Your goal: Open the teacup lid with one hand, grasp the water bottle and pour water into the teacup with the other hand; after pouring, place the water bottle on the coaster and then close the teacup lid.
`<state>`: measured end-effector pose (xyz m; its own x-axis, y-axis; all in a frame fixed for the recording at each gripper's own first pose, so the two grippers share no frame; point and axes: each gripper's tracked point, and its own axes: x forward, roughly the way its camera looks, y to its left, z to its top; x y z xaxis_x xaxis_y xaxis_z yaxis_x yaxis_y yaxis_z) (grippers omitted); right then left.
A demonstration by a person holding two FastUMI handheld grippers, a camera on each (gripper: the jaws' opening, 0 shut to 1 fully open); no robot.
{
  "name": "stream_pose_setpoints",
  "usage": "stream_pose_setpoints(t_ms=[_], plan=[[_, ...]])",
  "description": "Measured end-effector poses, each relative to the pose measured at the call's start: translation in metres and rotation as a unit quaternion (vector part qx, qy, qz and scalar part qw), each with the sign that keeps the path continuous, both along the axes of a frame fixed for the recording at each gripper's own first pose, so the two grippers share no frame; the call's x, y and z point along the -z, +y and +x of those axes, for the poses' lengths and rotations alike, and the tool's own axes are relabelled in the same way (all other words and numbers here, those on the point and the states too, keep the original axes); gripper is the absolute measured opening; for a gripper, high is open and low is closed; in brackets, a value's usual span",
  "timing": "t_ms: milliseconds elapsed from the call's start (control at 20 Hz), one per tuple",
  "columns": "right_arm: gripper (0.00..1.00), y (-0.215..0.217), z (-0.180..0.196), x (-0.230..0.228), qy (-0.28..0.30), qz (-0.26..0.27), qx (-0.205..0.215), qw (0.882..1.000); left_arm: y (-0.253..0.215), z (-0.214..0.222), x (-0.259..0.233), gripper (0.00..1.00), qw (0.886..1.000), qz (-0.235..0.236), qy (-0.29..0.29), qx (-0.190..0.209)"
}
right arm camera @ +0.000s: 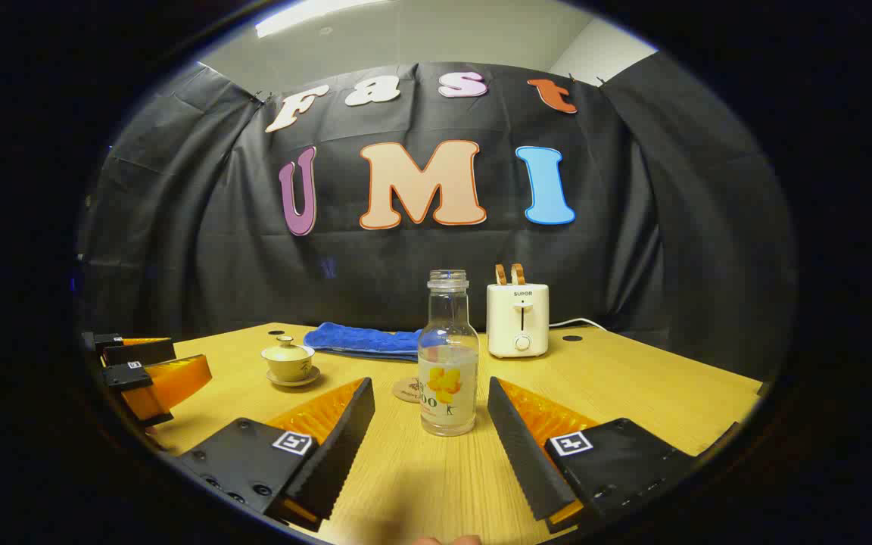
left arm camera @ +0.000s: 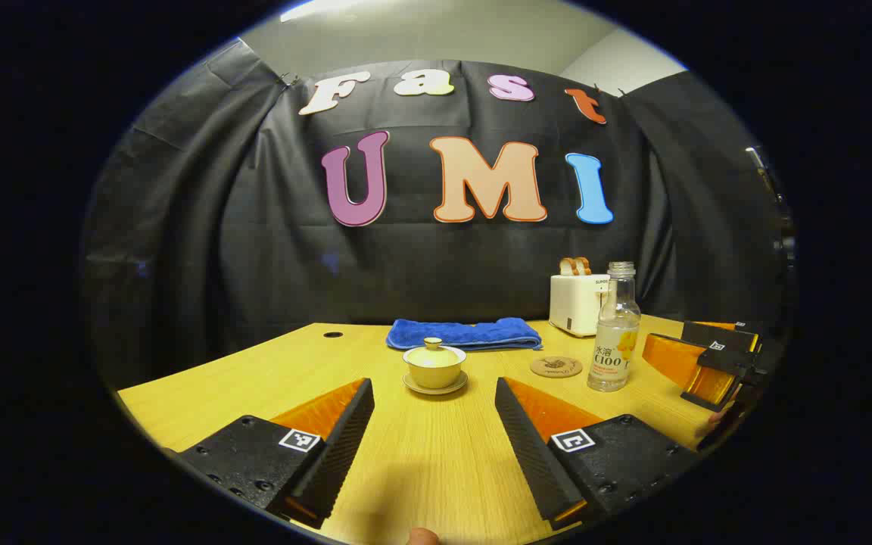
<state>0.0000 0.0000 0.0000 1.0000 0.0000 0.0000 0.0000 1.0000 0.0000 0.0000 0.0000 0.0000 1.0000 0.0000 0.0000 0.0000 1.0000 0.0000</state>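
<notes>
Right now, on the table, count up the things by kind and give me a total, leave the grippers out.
Lidded teacup on its saucer: 1
Water bottle: 1
Coaster: 1
Blue towel: 1
Toaster: 1
Total: 5

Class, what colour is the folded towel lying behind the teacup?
Blue; the towel shows best in the left gripper view.

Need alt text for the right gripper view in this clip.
The right gripper, its fingers apart, faces an uncapped water bottle standing on a wooden table. Beyond stand a lidded teacup, a blue towel and a toaster.
</notes>
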Motion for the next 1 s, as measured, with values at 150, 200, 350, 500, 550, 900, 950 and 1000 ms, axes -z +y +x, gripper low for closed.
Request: stream_pose_setpoints(t_ms=[150,200,350,500,550,900,950,1000], plan=[[0.93,0.0007,-0.0001,-0.0027,0.000,0.000,0.000,1.000,-0.0003,0.0006,0.0003,0.94,1.000,-0.001,-0.001,0.001],[0.93,0.0008,-0.0005,-0.0019,-0.001,0.000,0.000,1.000,0.0020,0.0000,0.0001,0.94,1.000,-0.001,0.000,-0.005],[0.93,0.0013,-0.0003,-0.0026,-0.001,0.000,0.000,1.000,0.0019,-0.0007,0.0011,0.94,1.000,0.000,0.001,-0.008],[0.93,0.0013,-0.0006,-0.0022,-0.001,0.000,0.000,1.000,0.0033,-0.0002,0.0005,0.94,1.000,0.000,0.001,-0.012],[0.93,0.0004,-0.0001,-0.0028,-0.001,0.000,0.000,1.000,0.0033,-0.0005,0.0015,0.94,1.000,0.000,0.001,-0.012],[0.93,0.0011,-0.0016,-0.0021,-0.002,0.000,-0.002,1.000,0.0025,0.0004,0.0012,0.94,1.000,0.000,0.001,-0.011],[0.93,0.0015,-0.0017,-0.0029,-0.001,0.000,-0.002,1.000,0.0028,0.0003,0.0008,0.94,1.000,0.000,0.001,-0.012],[0.93,0.0014,-0.0015,-0.0024,-0.001,0.000,-0.003,1.000,0.0038,-0.0005,0.0004,0.94,1.000,-0.001,0.001,-0.013]])
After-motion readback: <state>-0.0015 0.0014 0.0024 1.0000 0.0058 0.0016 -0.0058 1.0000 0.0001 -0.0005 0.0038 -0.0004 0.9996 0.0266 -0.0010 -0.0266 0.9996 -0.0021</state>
